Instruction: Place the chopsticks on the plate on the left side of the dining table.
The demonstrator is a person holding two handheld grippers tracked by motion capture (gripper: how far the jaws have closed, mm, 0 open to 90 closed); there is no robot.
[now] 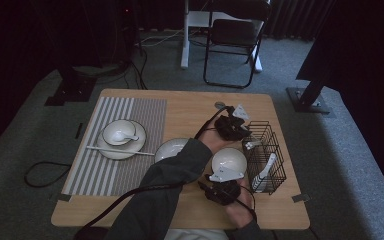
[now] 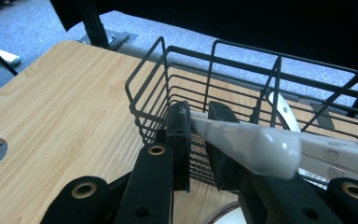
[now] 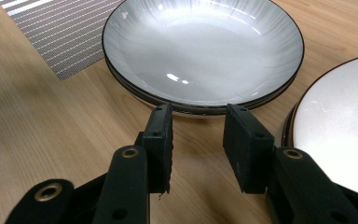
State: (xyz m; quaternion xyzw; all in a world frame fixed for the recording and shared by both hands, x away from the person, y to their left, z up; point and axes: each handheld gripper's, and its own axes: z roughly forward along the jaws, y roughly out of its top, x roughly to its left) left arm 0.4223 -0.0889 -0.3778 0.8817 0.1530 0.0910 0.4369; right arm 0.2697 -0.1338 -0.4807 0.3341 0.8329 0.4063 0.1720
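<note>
My left hand-held gripper is clenched on the handle of a white ceramic spoon, held at the near wall of the black wire basket, which holds another white utensil. My right hand-held gripper hangs released over the wooden tabletop, just short of the stacked shallow grey plates, a white bowl beside them.

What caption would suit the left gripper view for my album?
Black tongs close on a white spoon handle beside a wire basket on a wooden table.
</note>
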